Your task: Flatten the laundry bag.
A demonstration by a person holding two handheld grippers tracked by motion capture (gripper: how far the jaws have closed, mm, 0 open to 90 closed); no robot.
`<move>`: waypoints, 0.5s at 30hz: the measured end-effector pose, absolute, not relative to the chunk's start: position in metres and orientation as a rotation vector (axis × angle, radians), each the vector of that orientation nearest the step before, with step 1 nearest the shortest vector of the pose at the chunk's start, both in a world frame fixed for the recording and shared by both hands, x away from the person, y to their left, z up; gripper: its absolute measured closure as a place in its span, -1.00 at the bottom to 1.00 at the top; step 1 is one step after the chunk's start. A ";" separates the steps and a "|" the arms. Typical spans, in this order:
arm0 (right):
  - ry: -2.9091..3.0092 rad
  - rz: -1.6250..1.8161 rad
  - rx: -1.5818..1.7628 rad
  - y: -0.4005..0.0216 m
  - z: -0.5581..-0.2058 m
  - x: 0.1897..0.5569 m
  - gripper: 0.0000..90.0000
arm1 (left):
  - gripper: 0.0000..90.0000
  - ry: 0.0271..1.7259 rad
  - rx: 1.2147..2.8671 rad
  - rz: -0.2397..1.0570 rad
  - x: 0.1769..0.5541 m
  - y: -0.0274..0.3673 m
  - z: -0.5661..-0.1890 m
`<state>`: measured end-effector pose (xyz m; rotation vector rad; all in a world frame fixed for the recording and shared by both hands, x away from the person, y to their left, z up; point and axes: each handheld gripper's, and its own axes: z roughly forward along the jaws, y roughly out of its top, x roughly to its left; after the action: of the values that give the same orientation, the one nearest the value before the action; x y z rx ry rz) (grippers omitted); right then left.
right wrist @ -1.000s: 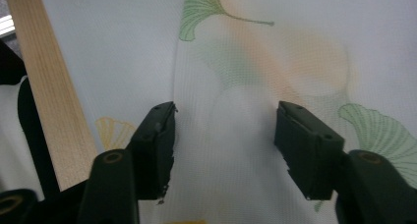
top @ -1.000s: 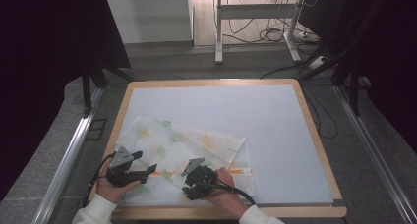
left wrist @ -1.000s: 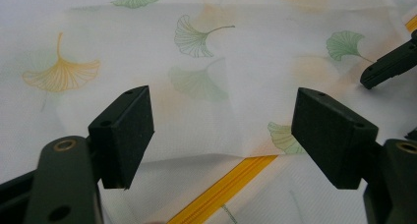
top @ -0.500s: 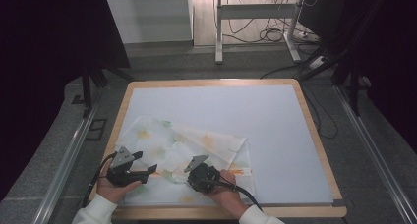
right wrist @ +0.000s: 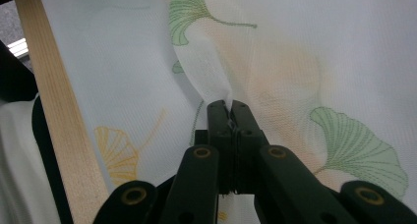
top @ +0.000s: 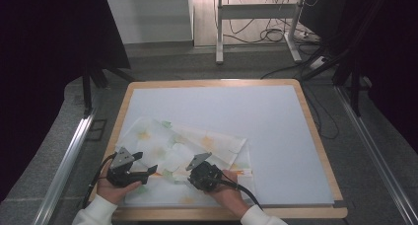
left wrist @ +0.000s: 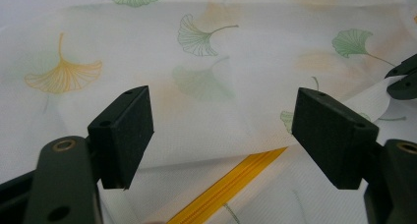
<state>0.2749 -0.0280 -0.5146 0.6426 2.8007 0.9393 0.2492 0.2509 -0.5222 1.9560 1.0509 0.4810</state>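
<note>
high view: thin leaf-print cloth (top: 197,151) lies crumpled at the table (top: 276,116) near edge | left gripper view: left gripper (left wrist: 221,130) jaws spread over cloth, yellow zipper (left wrist: 231,184) between | right gripper view: right gripper (right wrist: 229,117) has just closed, a fold pinched; judged light, limp, slippery, best taken at an edge

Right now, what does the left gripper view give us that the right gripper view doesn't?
Left gripper view: the left gripper open over the cloth, a yellow zipper running between its jaws. Right gripper view: the right gripper shut on a pinched fold of cloth, with the table's wooden edge alongside. Both: the same white cloth with green and orange ginkgo leaves.
</note>
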 end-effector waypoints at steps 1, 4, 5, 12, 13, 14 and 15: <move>2.801 0.939 0.643 -0.028 -0.515 0.275 0.96 | -0.48 1.051 1.956 0.481 0.249 0.251 -0.522; 2.793 0.961 0.645 -0.030 -0.511 0.276 0.97 | -0.48 1.051 1.956 0.480 0.249 0.251 -0.522; 2.786 0.969 0.648 -0.031 -0.509 0.277 0.97 | -0.48 1.051 1.956 0.481 0.249 0.251 -0.522; 2.754 1.008 0.668 -0.037 -0.501 0.282 0.97 | -0.48 1.051 1.954 0.486 0.249 0.251 -0.522; 2.752 1.013 0.669 -0.038 -0.500 0.283 0.97 | -0.48 1.052 1.952 0.487 0.249 0.251 -0.522; 2.747 1.017 0.680 -0.039 -0.498 0.285 0.97 | -0.48 1.053 1.951 0.487 0.249 0.251 -0.522; 2.747 1.017 0.680 -0.039 -0.498 0.285 0.97 | -0.48 1.053 1.951 0.487 0.249 0.251 -0.522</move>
<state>0.2849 -0.0394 -0.4984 0.6797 2.7474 1.0166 0.2491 0.2511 -0.5221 1.9506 1.0531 0.4866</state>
